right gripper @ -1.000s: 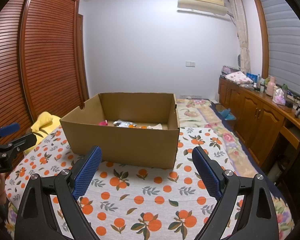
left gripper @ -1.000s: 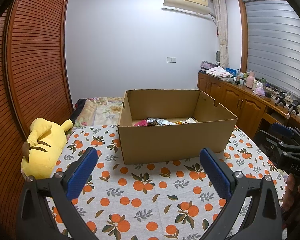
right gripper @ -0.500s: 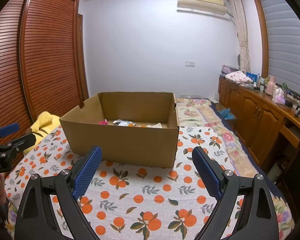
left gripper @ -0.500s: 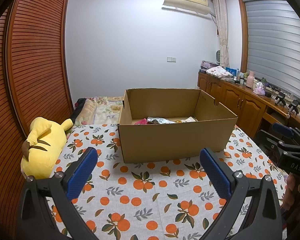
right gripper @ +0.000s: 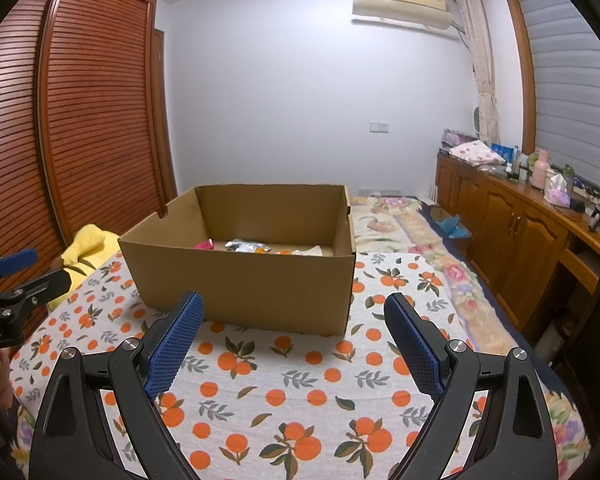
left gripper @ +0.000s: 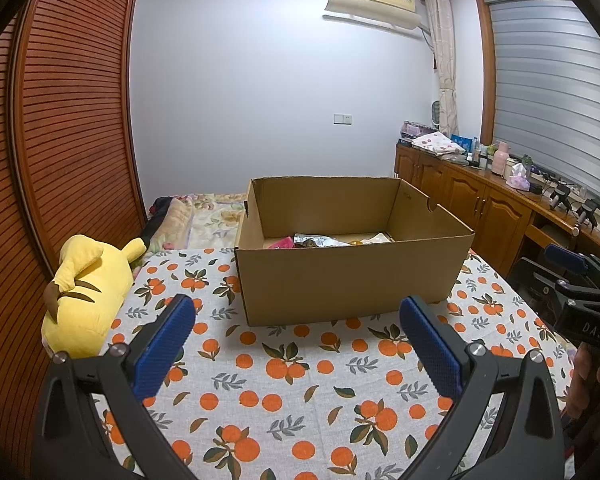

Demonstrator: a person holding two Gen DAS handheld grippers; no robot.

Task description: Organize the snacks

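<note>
An open cardboard box (left gripper: pixel 352 280) stands on the orange-print cloth (left gripper: pixel 284 392); it also shows in the right wrist view (right gripper: pixel 252 284). Snack packets lie on its floor: a pink one (left gripper: pixel 282 243), a silver one (left gripper: pixel 316 241) and others partly hidden by the near wall; they also show in the right wrist view (right gripper: pixel 244 245). My left gripper (left gripper: pixel 296 338) is open and empty, held above the cloth in front of the box. My right gripper (right gripper: pixel 296 338) is open and empty, also in front of the box, and it shows at the right edge of the left wrist view (left gripper: pixel 572 292).
A yellow plush toy (left gripper: pixel 86 292) lies at the left edge of the cloth. A slatted wooden wardrobe (left gripper: pixel 60 140) stands on the left. A wooden sideboard (right gripper: pixel 520 220) with bottles runs along the right wall. A floral quilt (right gripper: pixel 404 224) lies behind the box.
Both grippers have drifted very slightly; the box sits a touch higher in the views. Nothing was taken or let go.
</note>
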